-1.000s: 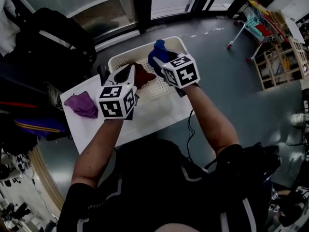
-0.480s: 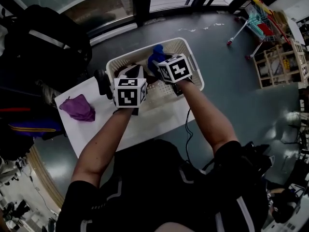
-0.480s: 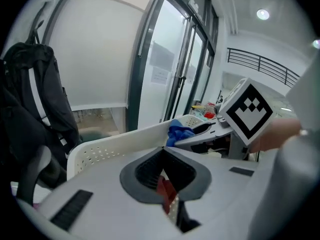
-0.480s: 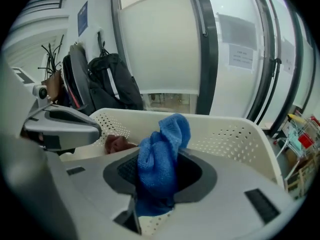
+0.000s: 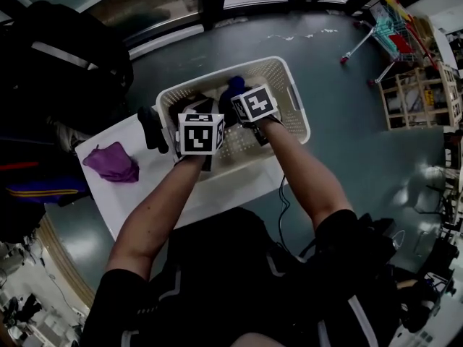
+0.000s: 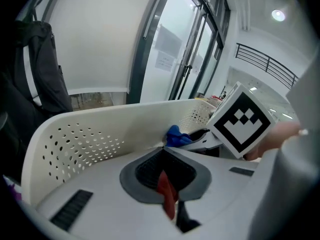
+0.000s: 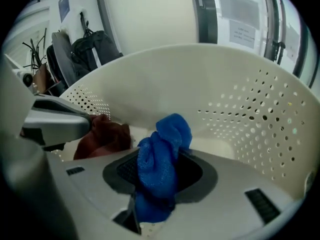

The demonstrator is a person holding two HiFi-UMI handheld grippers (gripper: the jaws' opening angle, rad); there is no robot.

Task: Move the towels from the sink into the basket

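The white perforated basket stands at the far edge of a white surface. My left gripper is inside the basket's left half, shut on a dark red towel that shows as a thin strip between the jaws. My right gripper is just to its right, shut on a blue towel that bulges up out of the jaws over the basket's inside. From the right gripper view the red towel hangs under the left gripper. A purple towel lies on the white surface at the left.
A dark object stands on the white surface beside the basket's left end. Black bags sit to the far left on the grey floor. A shopping trolley and wooden shelves are far right. Glass doors stand beyond the basket.
Both grippers have moved forward and down into the basket, each still carrying its towel. The purple towel has stayed in place.
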